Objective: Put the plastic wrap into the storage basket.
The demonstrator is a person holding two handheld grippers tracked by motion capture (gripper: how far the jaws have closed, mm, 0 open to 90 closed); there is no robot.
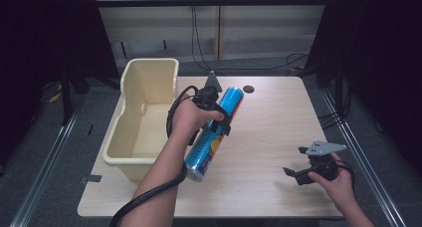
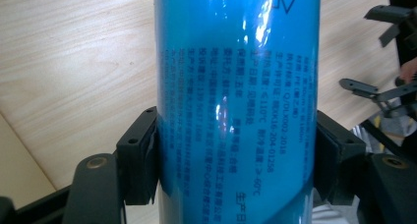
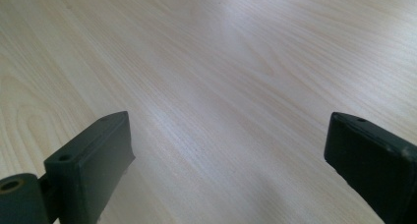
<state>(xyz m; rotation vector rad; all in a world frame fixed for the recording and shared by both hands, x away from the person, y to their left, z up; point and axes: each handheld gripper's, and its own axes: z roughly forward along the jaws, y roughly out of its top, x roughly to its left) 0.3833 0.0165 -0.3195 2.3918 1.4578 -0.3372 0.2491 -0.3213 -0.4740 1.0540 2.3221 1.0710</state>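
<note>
Right gripper [image 3: 228, 160] jaws wide apart over bare wooden table [image 3: 221, 62].

This looks like a lab test bay: a bare wooden worktop [image 1: 268, 132] between metal floor rails [image 1: 47, 157], black curtains [image 1: 45, 33], loose cables [image 1: 199, 43] along the wall.

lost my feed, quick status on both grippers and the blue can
Left gripper shut on the blue can, can tilted above the table. Right gripper open, holding nothing. Cream bin beside the can, nothing blocking.
</note>
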